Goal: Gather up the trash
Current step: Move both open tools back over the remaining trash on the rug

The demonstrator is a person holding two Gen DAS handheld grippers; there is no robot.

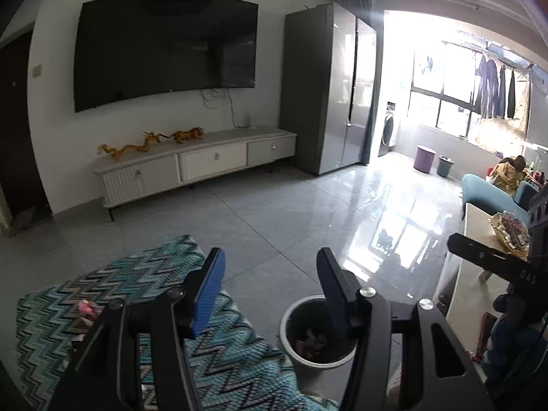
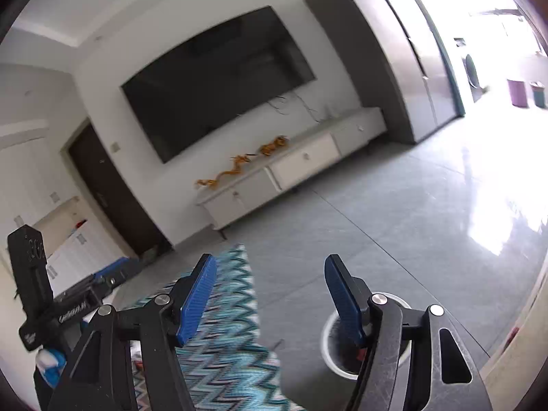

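Both left tongs [image 1: 270, 284] and right tongs [image 2: 270, 291] are wide and empty, so lower the left onto the pink wrapper [image 1: 87, 310] at lower left on the rug [image 1: 144, 274], then carry it to the bin [image 1: 291, 325] at lower centre.

Wall TV [image 1: 166, 48] above white cabinet [image 1: 191, 162]; zigzag rug [image 1: 144, 308] on grey tile floor [image 1: 291, 212].

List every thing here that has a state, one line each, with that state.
left gripper: open, empty
right gripper: open, empty
trash bin: upright, no lid, trash inside
TV: screen dark
TV cabinet drawers: shut
tall grey cabinet: doors shut
pink wrapper: lying on the zigzag rug
dark door: shut
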